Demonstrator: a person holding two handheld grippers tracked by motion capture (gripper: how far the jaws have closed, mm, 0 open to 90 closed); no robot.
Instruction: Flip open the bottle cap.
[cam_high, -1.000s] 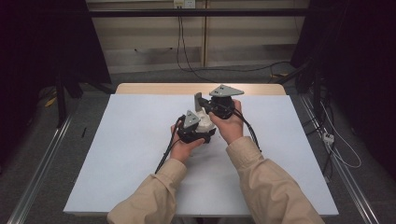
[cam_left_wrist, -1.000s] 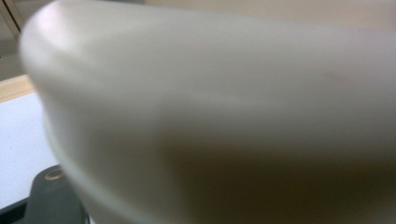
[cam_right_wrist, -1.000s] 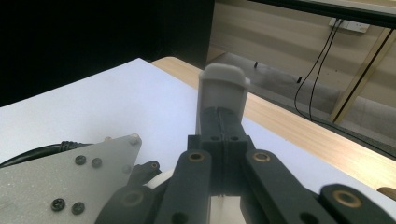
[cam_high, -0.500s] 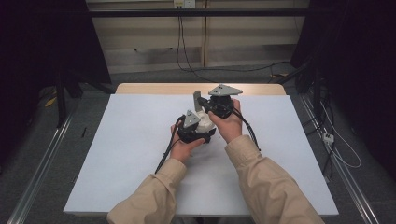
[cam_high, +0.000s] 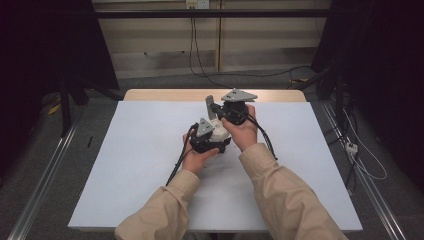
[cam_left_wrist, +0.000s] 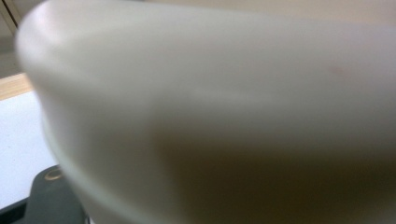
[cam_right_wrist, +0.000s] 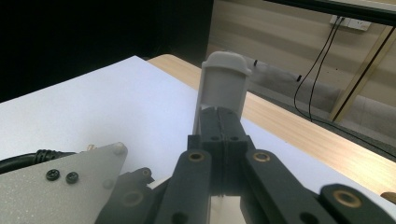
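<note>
White sheeting covers the table (cam_high: 140, 175), which stands before a cabled back wall. We hold both tools together just above its middle. Our left gripper (cam_high: 212, 142) is clamped on a white rounded body (cam_left_wrist: 224, 121), steadying it from below. Our right gripper (cam_right_wrist: 223, 140) has its jaws pressed together around a thin grey flap (cam_right_wrist: 223, 88) rising from that body; what it is, we cannot tell. This two-point hold probably braces the object for separation.

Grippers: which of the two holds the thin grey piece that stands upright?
The right gripper, the one farther from the person: its jaws are shut on the grey piece. The left gripper has a cream-white rounded thing close before it instead.
</note>
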